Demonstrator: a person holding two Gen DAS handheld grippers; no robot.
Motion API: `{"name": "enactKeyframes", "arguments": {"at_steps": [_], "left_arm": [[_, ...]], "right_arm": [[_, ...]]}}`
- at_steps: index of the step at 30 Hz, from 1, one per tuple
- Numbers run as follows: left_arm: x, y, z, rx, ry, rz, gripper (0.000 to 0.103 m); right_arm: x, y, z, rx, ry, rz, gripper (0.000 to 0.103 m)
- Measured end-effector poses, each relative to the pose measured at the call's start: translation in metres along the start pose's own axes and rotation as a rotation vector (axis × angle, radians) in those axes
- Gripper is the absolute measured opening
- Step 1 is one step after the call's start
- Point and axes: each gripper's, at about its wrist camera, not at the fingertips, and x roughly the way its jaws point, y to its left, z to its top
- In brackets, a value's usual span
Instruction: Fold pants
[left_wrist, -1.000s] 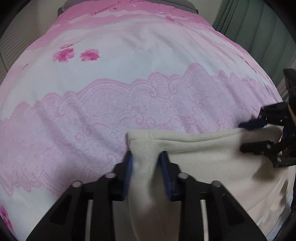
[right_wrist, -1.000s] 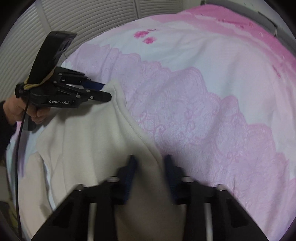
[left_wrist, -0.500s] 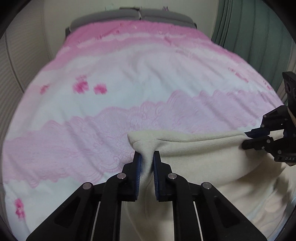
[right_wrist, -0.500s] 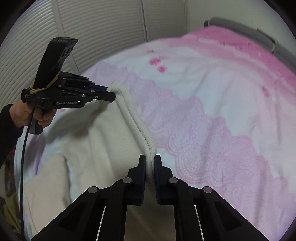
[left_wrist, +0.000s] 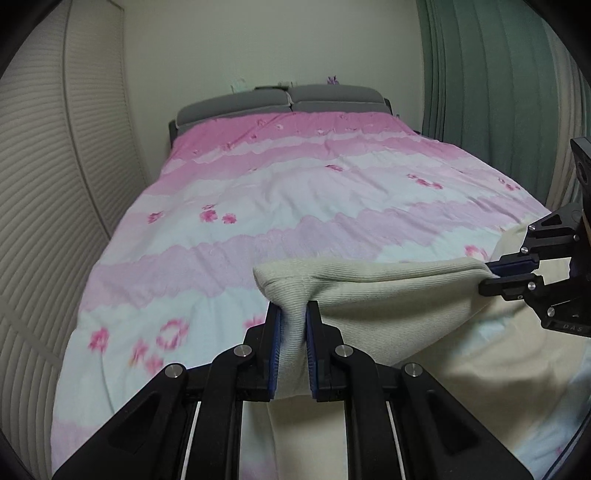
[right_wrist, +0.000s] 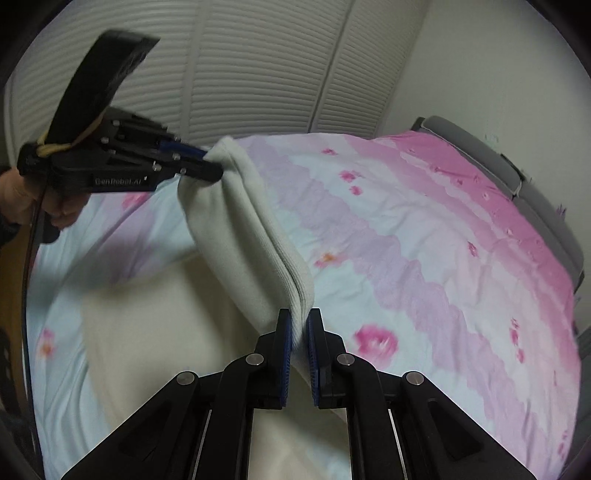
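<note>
Pants between both clamped tongs

Pants: cream ribbed knit cloth, matt, soft. Duvet cover: smooth printed pink cloth. Left gripper: matt black plastic, blue rubbery pads, shiny metal rivets. Closet doors: slatted, matt.

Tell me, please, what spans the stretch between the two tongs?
The ribbed edge of the cream pants runs taut from the left tongs to the right tongs, clearest in the left wrist view.
</note>
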Motion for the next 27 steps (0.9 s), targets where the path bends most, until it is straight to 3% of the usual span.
{"name": "enactKeyframes", "arguments": {"at_steps": [7, 12, 19, 27], "left_arm": [[-0.048, -0.023, -0.089, -0.086, -0.037, 0.004, 0.014], [-0.054, -0.034, -0.14, -0.139, -0.004, -0.006, 0.014], [-0.05, -0.036, -0.181, -0.148, 0.018, -0.012, 0.015], [-0.048, -0.033, -0.209, -0.168, 0.026, -0.016, 0.016]], "right_arm": [[-0.021, 0.073, -0.048, -0.022, 0.022, 0.013, 0.009], [-0.022, 0.111, -0.073, -0.052, 0.038, 0.017, 0.009], [-0.006, 0.156, -0.103, -0.092, 0.075, -0.004, 0.009], [0.026, 0.171, -0.118, -0.07, 0.108, -0.027, 0.01]]}}
